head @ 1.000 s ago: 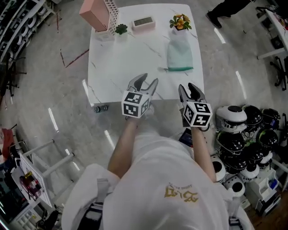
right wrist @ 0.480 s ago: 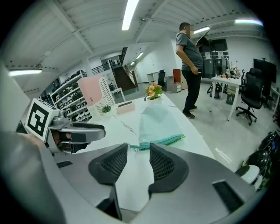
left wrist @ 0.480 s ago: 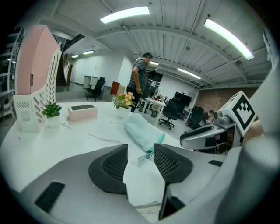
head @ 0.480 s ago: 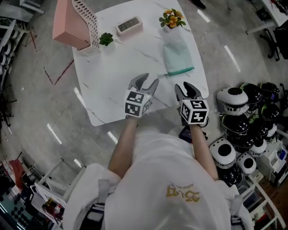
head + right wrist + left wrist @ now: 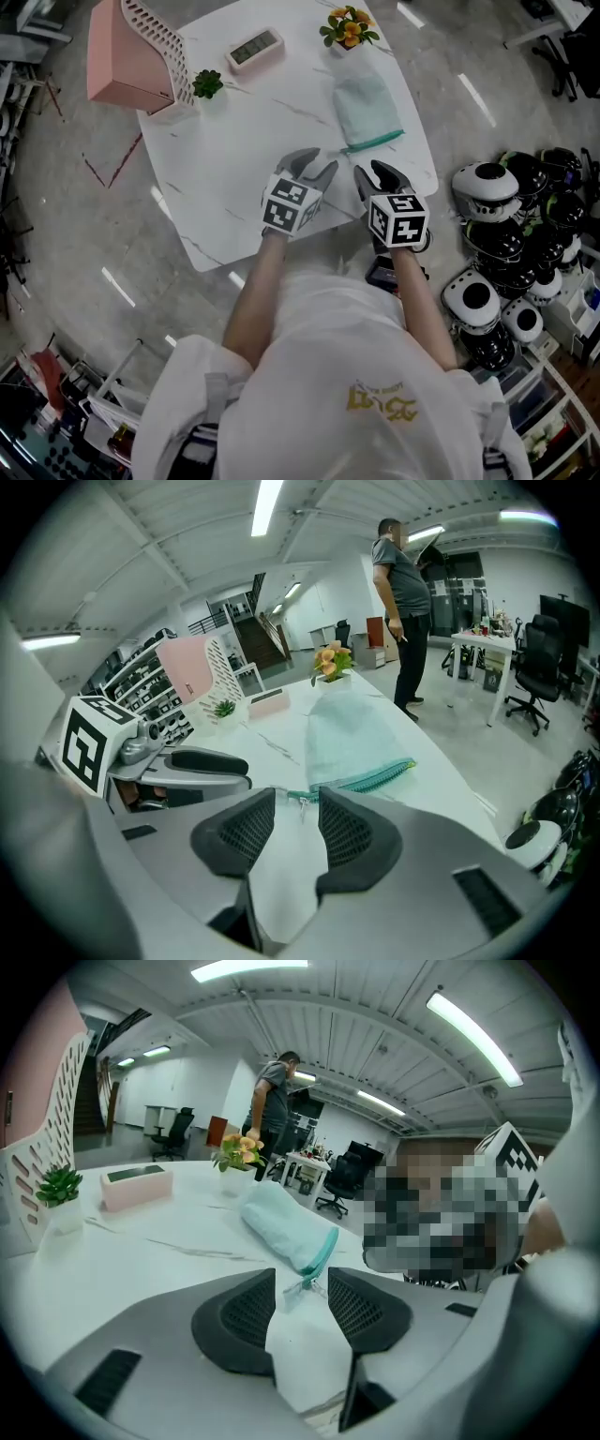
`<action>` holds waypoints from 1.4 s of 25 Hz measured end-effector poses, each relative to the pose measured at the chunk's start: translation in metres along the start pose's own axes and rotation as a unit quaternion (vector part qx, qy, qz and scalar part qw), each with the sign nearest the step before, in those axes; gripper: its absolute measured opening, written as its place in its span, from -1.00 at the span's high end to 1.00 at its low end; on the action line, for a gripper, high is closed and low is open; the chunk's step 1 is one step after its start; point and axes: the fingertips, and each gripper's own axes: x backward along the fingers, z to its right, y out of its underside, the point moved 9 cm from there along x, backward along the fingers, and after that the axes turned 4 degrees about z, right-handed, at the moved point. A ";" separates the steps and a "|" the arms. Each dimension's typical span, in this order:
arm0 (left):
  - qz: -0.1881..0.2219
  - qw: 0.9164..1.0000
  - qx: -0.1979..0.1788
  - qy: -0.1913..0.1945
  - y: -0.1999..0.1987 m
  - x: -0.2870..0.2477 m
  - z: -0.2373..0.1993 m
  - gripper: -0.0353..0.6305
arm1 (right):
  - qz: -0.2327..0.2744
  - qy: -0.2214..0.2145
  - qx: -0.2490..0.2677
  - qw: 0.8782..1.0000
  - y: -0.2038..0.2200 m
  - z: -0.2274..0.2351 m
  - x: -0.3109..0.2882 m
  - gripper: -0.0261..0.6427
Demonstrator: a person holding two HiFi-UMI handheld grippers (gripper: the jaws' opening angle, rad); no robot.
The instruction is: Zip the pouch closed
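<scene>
Centre of the head view: both grippers now sit further up the frame than a second ago, over the near edge of the white table point(image 5: 246, 141). The left gripper point(image 5: 311, 165) and right gripper point(image 5: 373, 174) are side by side, tips aimed at the pale green pouch point(image 5: 367, 101). It lies flat in the upper right, below the flower pot point(image 5: 345, 24), same spot on the table as before. Its teal zipper point(image 5: 373, 142) runs along the near edge, just beyond the tips. No contact yet.

Left gripper view: left gripper point(image 5: 300, 1283) has its jaws apart and narrowing, pads bare. Pouch point(image 5: 279, 1222) is at centre frame. The zipper pull point(image 5: 300, 1288) shows in the gap between the tips but lies beyond them on the table, not pinched.

Right gripper view: right gripper point(image 5: 298, 803) is the same, jaws apart and closing, nothing between the pads. Zipper end point(image 5: 300, 797) lines up dead centre just past the tips, pouch point(image 5: 352, 738) behind it.

Judgement: the approach is nearly done and the grasp comes next. Zipping has not started. Can't tell how much of the zip is open.
</scene>
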 end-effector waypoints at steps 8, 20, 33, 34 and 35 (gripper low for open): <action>-0.024 0.999 -0.027 0.008 -0.001 -0.018 -0.004 0.40 | -0.019 -0.028 -0.026 0.999 0.005 0.009 -0.018 0.49; -0.061 0.996 -0.068 0.001 0.009 -0.042 -0.005 0.35 | -0.062 -0.043 0.027 0.997 0.013 0.015 -0.044 0.58; -0.100 0.987 -0.128 0.016 0.011 -0.061 0.004 0.50 | -0.090 -0.040 0.065 0.993 0.020 0.014 -0.057 0.65; -0.102 0.986 -0.130 0.016 0.013 -0.061 0.004 0.50 | -0.092 -0.042 0.068 0.993 0.020 0.014 -0.058 0.66; -0.104 0.986 -0.130 0.015 0.014 -0.062 0.005 0.50 | -0.093 -0.044 0.071 0.992 0.021 0.013 -0.059 0.66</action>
